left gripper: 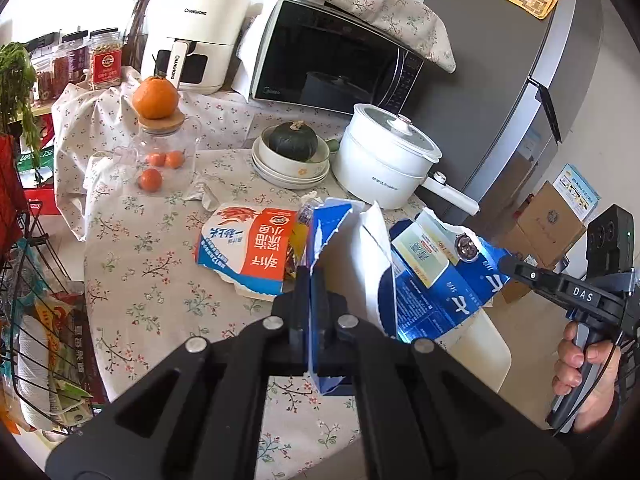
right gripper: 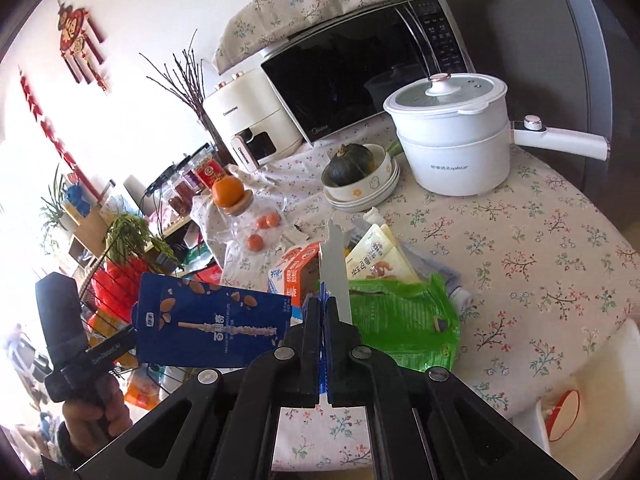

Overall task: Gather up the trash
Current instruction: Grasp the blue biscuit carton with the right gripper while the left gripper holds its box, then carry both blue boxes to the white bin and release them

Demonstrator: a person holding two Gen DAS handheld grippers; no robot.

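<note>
Both my claws are clamped on one torn blue cardboard carton, lifting it clear of the floral tablecloth: left gripper pinches one edge, right gripper the opposite flap, so it hangs spread between them. A green plastic wrapper lies below, uncollected.

The air fryer reads CHANGHONG (body and handle); the white pot reads Royalstar; the right gripper reads DAS.
</note>
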